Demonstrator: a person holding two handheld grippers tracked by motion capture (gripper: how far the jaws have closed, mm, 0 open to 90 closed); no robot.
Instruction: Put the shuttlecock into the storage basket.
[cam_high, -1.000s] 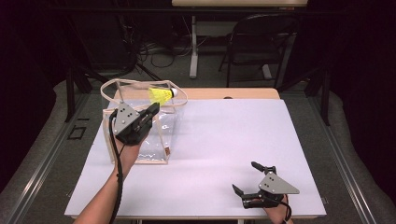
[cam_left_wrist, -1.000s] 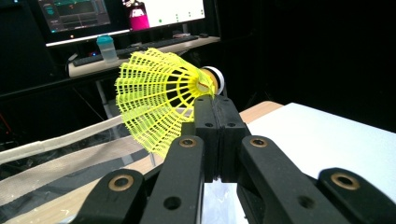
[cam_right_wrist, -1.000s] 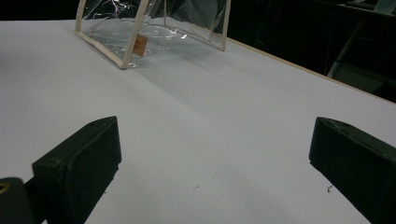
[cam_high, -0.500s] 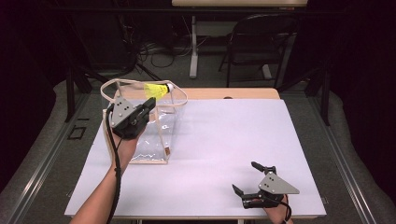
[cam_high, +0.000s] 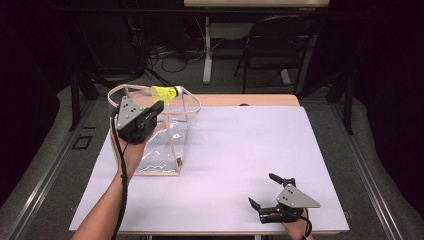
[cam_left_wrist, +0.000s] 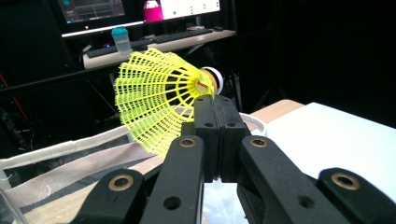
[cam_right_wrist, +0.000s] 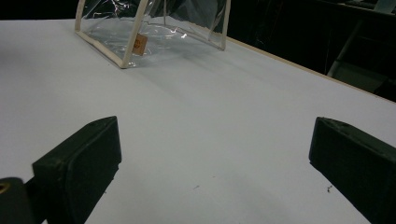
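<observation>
Hiding the shuttlecock's (cam_left_wrist: 163, 100) stem, the left gripper (cam_left_wrist: 215, 122) pinches it.

One yellow shuttlecock (cam_high: 164, 93) and one clear bag (cam_high: 159, 140) are seen on one white table (cam_high: 240, 150). Two grippers are counted, a left gripper (cam_high: 156, 106) and a right gripper (cam_high: 263, 190). One chair (cam_high: 272, 45) is seen behind.

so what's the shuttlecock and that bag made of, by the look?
Shuttlecock: yellow skirt looks like moulded plastic, an open lattice of ribs; the base looks like cork with a white band. Bag: clear glossy plastic film, creased and glinting, with cream fabric-like trim and handles.
</observation>
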